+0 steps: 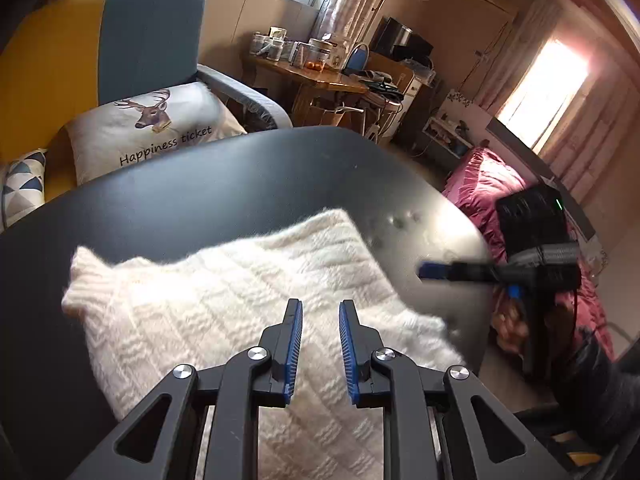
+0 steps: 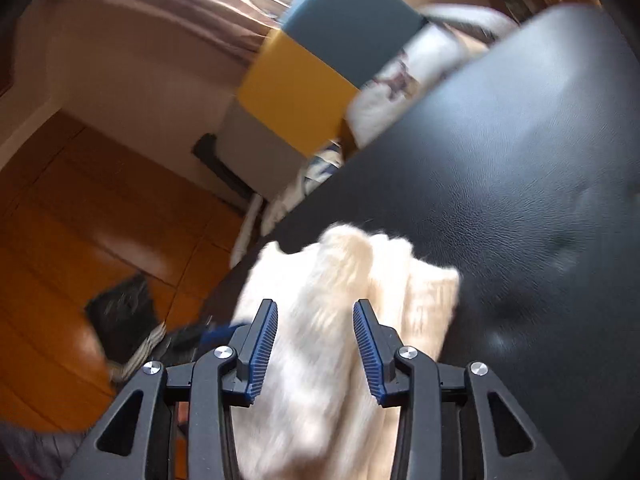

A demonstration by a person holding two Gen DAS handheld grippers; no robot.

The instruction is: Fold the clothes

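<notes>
A white knitted sweater (image 1: 240, 300) lies folded on the black padded table (image 1: 200, 200). My left gripper (image 1: 320, 312) hovers over its near half, blue pads a narrow gap apart with nothing pinched between them. At the table's right edge my right gripper (image 1: 426, 271) shows blurred from the side, off the sweater, held by a hand (image 1: 508, 328). In the right wrist view the right gripper (image 2: 316, 308) stands open above the sweater (image 2: 340, 280), which is blurred and lies near the corner of the table (image 2: 520, 160); its pads touch no cloth.
A yellow and blue sofa (image 1: 120, 40) with a deer cushion (image 1: 152, 128) stands behind the table. A cluttered wooden desk (image 1: 312, 76) is at the back, pink bedding (image 1: 480, 184) on the right. The wooden floor (image 2: 80, 220) lies beyond the table's left edge.
</notes>
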